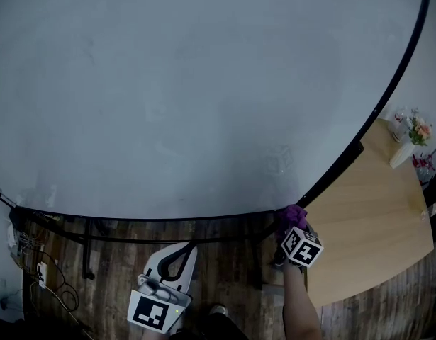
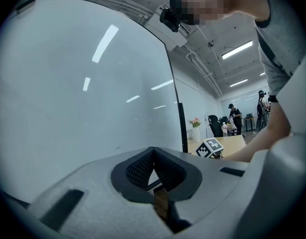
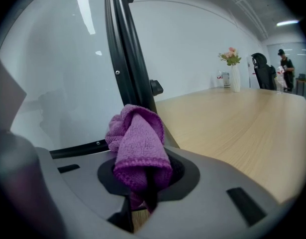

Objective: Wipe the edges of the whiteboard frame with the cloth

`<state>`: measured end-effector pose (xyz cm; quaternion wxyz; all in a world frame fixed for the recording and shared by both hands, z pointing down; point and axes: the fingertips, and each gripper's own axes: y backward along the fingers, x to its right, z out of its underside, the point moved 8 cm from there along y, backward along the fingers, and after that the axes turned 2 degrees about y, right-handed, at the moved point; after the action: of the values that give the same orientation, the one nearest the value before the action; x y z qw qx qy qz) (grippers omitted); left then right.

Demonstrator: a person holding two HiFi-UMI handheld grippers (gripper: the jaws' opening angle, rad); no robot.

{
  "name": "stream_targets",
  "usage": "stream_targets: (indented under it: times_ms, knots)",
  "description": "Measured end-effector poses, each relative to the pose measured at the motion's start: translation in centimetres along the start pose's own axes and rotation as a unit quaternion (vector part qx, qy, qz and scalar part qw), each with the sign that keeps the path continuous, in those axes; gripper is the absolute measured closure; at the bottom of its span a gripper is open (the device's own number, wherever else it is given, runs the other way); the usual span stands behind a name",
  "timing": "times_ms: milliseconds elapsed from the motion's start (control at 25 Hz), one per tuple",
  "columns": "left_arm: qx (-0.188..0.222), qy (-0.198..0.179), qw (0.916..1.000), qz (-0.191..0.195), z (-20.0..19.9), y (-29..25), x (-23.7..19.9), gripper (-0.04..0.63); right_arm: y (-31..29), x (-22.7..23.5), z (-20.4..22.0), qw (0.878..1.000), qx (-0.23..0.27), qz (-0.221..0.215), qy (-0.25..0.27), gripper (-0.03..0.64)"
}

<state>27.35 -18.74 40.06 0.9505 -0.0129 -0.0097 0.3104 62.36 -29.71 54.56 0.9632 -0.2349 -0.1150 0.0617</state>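
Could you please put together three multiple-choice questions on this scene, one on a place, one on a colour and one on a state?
1. Where is the cloth? A) by the lower right corner of the whiteboard frame; B) in a bucket; C) draped on a ladder.
2. What colour is the cloth? A) green; B) purple; C) white.
3. How do the left tongs stand? A) shut on a marker; B) wide apart; C) shut on nothing.
Answers: 1 A: the head view shows it there, in the right tongs; 2 B: purple in both views; 3 C: their tips meet, nothing between.
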Motion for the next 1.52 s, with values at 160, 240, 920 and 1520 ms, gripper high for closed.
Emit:
stream_targets:
  times_ms: [160, 240, 920, 1520]
  knots:
    - [0.000, -0.005, 1.0000, -0.001, -0.3, 1.3, 0.1, 0.578, 1.0, -0.4, -0.1, 1.000, 0.011, -0.005, 0.002, 0.538]
    - [0.001, -0.005, 1.0000, -0.002, -0.6, 2.0, 0.1, 0.578, 1.9, -0.8, -0.2, 1.000, 0.019, -0.011, 0.008, 0.538]
    - [0.026, -0.034, 0.9986, -0.032, -3.2, 12.7, 0.0, 0.578, 15.9, -8.7, 1.3, 0.988, 0.069, -0.111, 0.085, 0.538]
    - [0.051, -0.020, 0.9957, -0.074, -5.4, 24.7, 0.8, 0.578, 30.2, -16.1, 2.9, 0.963, 0.113, -0.210, 0.128, 0.537]
